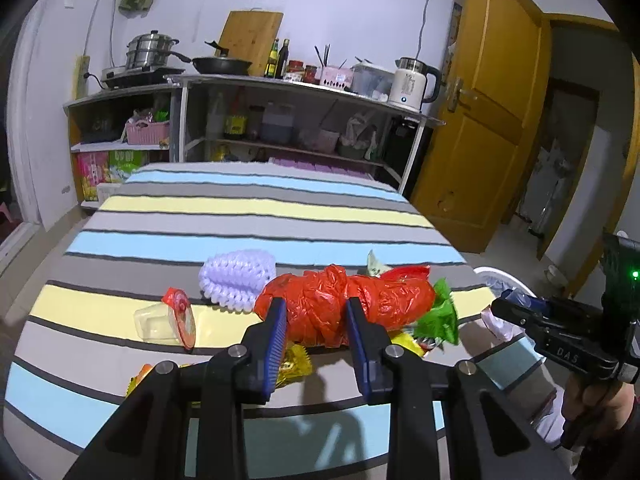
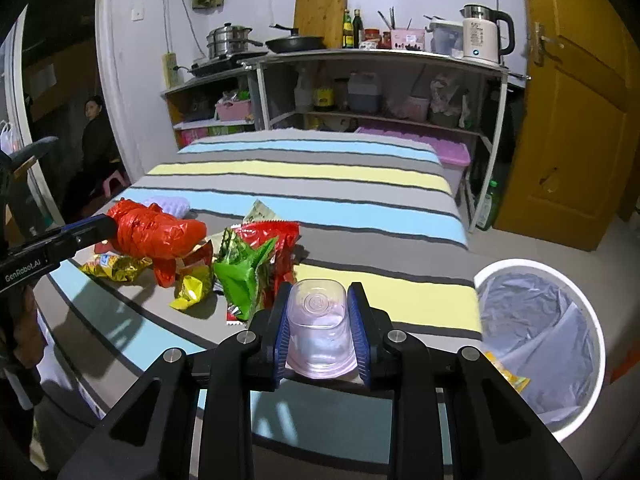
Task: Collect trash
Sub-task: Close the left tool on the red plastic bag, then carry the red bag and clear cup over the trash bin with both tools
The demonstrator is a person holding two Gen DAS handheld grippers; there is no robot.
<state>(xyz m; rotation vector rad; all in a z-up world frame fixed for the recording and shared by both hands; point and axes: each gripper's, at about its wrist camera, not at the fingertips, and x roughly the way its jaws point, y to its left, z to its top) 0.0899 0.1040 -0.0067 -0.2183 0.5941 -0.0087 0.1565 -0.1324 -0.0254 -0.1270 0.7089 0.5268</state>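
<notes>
Left tongs (image 1: 316, 320) clamped on a crumpled red plastic bag (image 1: 360, 304), blue pads pressing both sides, bag raised just above the striped bed (image 1: 256, 208). Right tongs (image 2: 320, 320) gripping a clear plastic cup (image 2: 320, 332) sideways, its base facing away, pads tight on its walls. Loose on the bed: green wrapper (image 2: 240, 276), yellow wrappers (image 2: 116, 266), red snack packet (image 2: 276, 236), white foam fruit net (image 1: 236, 276), clear lidded cup (image 1: 160, 322). White lined trash bin (image 2: 540, 336) stands beside the bed, right of the cup.
</notes>
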